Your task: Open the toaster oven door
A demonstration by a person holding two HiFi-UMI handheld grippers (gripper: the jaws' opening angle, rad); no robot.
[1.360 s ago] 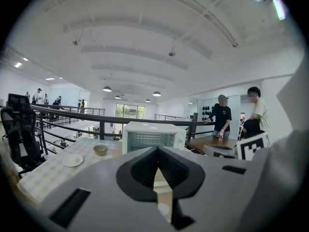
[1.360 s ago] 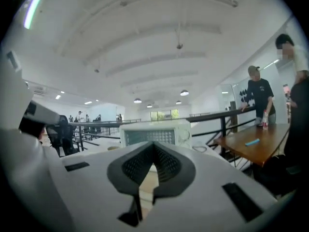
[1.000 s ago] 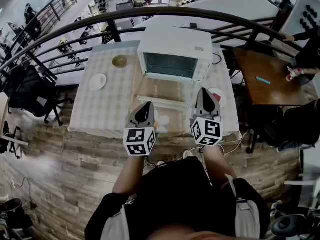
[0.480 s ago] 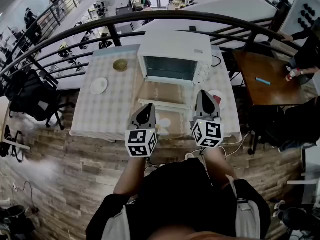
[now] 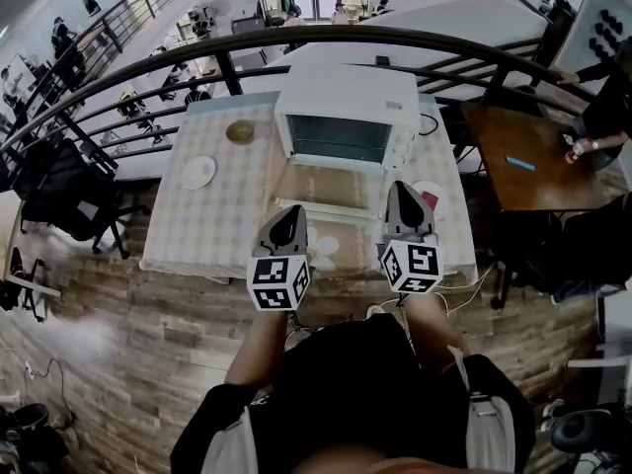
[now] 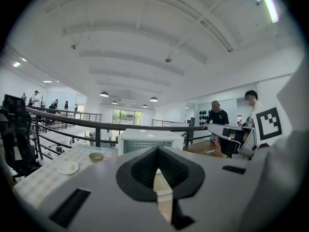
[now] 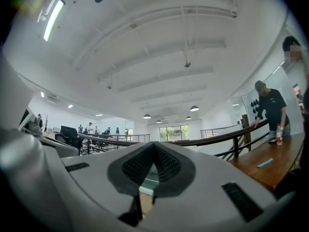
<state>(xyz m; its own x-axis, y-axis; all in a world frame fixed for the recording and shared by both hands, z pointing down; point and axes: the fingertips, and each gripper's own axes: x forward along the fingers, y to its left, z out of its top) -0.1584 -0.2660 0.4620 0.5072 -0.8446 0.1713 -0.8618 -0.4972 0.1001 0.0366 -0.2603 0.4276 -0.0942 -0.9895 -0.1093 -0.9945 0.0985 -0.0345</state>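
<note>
Left gripper (image 5: 292, 215): pressed together, empty, over the near edge of the table (image 5: 212, 225).
Right gripper (image 5: 403, 194): pressed together, empty, close to the door's right corner. It could bump the door.
Door (image 5: 321, 186): lies flat in front of the toaster oven (image 5: 346, 102) and looks open. A bump from below might flip it up.
Toaster oven: at the far side. A hard push could slide it.

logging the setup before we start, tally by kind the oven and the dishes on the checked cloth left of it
white toaster oven: 1
small olive round bowl: 1
white round plate: 1
total: 3
</note>
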